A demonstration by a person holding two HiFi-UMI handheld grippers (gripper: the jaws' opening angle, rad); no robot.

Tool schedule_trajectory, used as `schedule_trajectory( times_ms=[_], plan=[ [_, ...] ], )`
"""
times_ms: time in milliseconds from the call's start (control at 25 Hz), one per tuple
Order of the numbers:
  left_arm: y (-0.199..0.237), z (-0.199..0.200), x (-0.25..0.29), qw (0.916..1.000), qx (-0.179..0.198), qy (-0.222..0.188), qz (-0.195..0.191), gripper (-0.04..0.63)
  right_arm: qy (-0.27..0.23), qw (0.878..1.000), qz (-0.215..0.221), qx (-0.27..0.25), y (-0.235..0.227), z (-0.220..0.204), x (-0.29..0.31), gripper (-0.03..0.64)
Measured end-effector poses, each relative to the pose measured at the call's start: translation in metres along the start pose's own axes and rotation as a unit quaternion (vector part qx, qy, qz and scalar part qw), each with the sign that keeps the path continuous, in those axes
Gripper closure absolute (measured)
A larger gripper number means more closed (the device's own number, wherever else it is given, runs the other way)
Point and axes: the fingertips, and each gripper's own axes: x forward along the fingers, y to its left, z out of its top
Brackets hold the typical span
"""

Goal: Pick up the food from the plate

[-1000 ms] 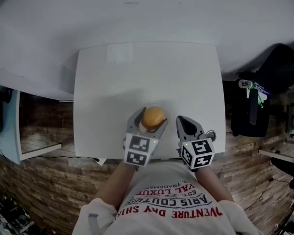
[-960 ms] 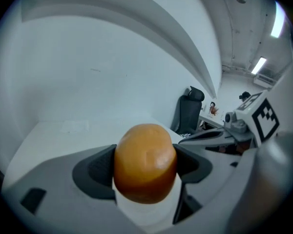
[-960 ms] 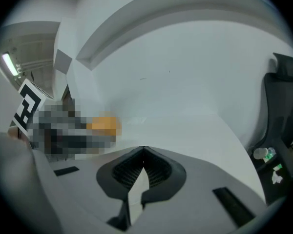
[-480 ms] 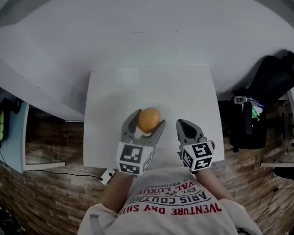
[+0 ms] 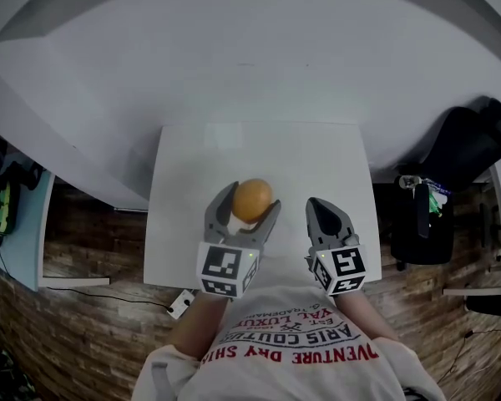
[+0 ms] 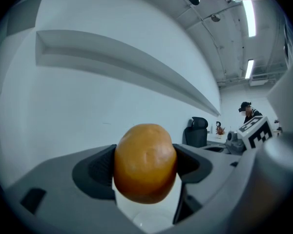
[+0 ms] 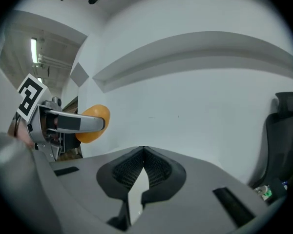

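A round orange-brown piece of food (image 5: 252, 200) sits between the jaws of my left gripper (image 5: 250, 200), held above the white table (image 5: 259, 149). In the left gripper view the food (image 6: 145, 162) fills the gap and both pads press on its sides. My right gripper (image 5: 320, 205) hangs just right of it with its jaws together and nothing between them (image 7: 143, 150). From the right gripper view the food (image 7: 93, 123) and the left gripper's finger (image 7: 71, 123) show at the left. No plate is in view.
A black chair (image 5: 468, 149) stands right of the table, also seen in the right gripper view (image 7: 283, 130). A white wall runs behind the table. A person (image 6: 247, 112) stands far off at the right. Brick-patterned floor surrounds the table.
The head view has pulled back, so the table looks smaller. The left gripper still holds the food and the right gripper stays shut beside it.
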Motion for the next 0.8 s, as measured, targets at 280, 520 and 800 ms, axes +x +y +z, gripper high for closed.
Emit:
schedule_trajectory(
  times_ms=[280,520,800],
  plan=[
    [-0.003,-0.007,0.003,1.0000,-0.005,0.003,-0.006,0.236,0.003,1.000,0.009,0.004,0.003,-0.004,-0.001,0.606],
    [-0.003,-0.015,0.004,0.9999,-0.006,0.012,-0.005,0.236,0.009,1.000,0.017,0.008,0.006,-0.009,-0.002,0.606],
    [-0.001,-0.025,0.005,0.9996,-0.009,0.027,-0.010,0.236,0.021,1.000,0.018,0.004,0.009,-0.016,0.000,0.606]
  ],
)
